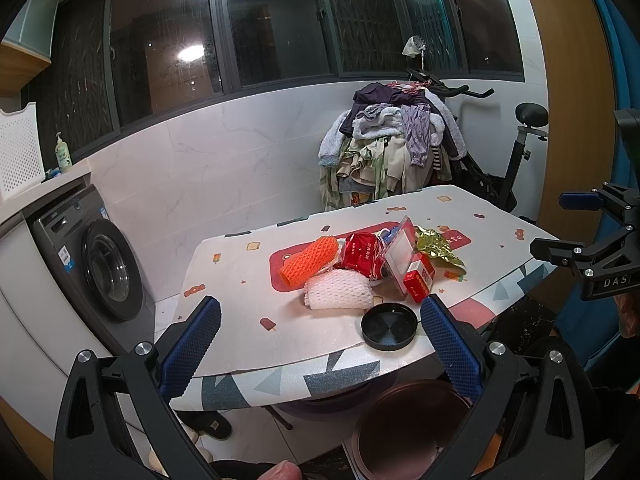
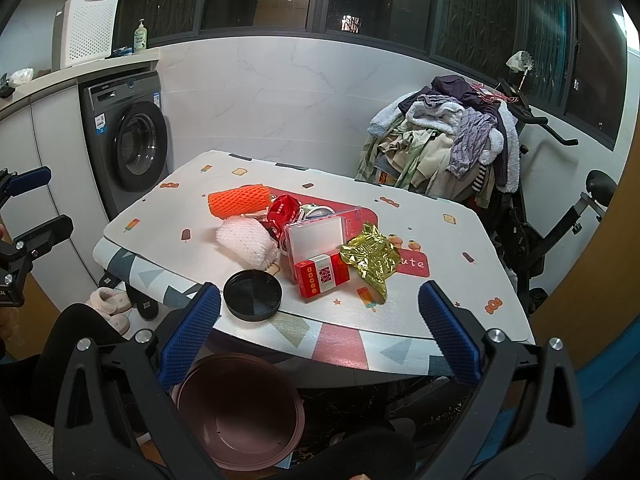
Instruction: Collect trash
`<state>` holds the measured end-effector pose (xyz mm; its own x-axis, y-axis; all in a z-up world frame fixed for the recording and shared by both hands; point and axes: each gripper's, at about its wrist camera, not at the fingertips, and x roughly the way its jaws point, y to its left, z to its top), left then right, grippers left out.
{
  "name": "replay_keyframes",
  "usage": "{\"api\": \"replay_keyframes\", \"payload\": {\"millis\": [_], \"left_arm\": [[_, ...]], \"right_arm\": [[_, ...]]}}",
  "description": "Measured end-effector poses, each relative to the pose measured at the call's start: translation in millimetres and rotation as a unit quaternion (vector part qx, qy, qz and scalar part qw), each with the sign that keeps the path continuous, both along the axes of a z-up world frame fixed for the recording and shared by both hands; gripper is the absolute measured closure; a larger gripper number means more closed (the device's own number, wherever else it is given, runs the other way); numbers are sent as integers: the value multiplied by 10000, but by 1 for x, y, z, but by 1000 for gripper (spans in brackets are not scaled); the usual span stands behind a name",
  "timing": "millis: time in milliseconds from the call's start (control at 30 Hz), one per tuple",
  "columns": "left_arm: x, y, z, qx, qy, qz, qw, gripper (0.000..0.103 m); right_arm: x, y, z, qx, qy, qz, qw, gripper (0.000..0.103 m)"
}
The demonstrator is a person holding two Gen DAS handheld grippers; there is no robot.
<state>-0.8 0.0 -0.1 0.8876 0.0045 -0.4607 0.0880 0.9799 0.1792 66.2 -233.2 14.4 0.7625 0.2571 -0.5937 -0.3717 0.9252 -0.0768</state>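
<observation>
Trash lies heaped ahead of both tongs: left gripper [image 1: 320, 334] and right gripper [image 2: 319, 318] gape wide, empty. Pink basin [image 2: 240, 404] below sits half-hidden under the table [image 2: 460, 240] edge.

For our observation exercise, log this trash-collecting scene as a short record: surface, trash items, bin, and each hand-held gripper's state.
surface: table with a patterned cover
trash pile: orange foam net, white foam net, red box, clear plastic case, gold foil wrapper, red packet
apart from pile: black lid, near the table's front edge
bin: pink bin on the floor below the table edge, looks empty
left hand-held gripper: open, holding nothing
right hand-held gripper: open, holding nothing
</observation>
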Motion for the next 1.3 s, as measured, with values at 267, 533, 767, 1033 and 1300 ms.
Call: {"api": "replay_keyframes", "payload": {"millis": [267,533,767,1033,1300], "left_arm": [[0,0,0,-7,-5,4,10000,5],[0,0,0,-6,-5,2,10000,5],[2,5,2,-9,1,0,10000,5],[10,14,-6,-341,268,-142,9990,5],[47,31,-37,-406,619,9,9973,5]], "right_arm": [[0,0,0,1,-8,2,10000,6],[0,0,0,-3,-9,2,10000,6],[1,-3,0,-4,2,-9,10000,6],[2,-9,-6,-30,78,-112,9999,6],[29,-24,-37,-167,271,-606,9977,6]]}}
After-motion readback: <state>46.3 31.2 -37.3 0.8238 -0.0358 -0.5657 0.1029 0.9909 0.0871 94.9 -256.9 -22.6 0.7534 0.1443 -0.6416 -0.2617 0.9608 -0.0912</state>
